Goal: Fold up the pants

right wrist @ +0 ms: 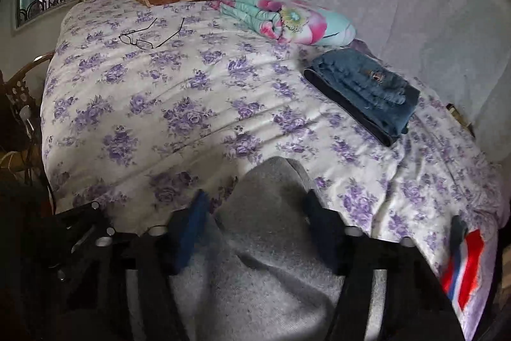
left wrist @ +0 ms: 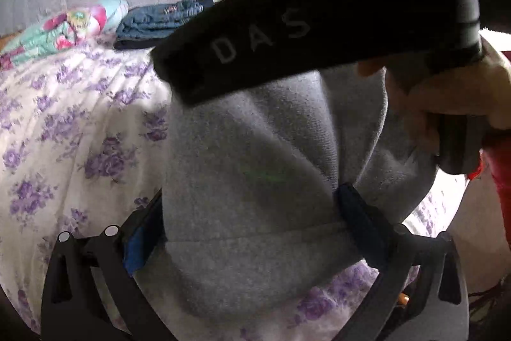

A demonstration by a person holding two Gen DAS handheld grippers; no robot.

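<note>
Both grippers have a bunch of the soft grey fleece pants (left wrist: 255, 181) between their fingers, lifted just above the bed with the white, purple-flowered cover (right wrist: 179, 104). Left gripper (left wrist: 252, 232) is clamped on a fold, right gripper (right wrist: 255, 232) pinches a bunched hump. Folded blue jeans (right wrist: 367, 88) sit further back.

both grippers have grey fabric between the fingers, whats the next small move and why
Probably close the right gripper firmly on the grey pants before lifting: the cloth bunches between its fingers. The left gripper has the pants between its fingers too, over the bed.
</note>
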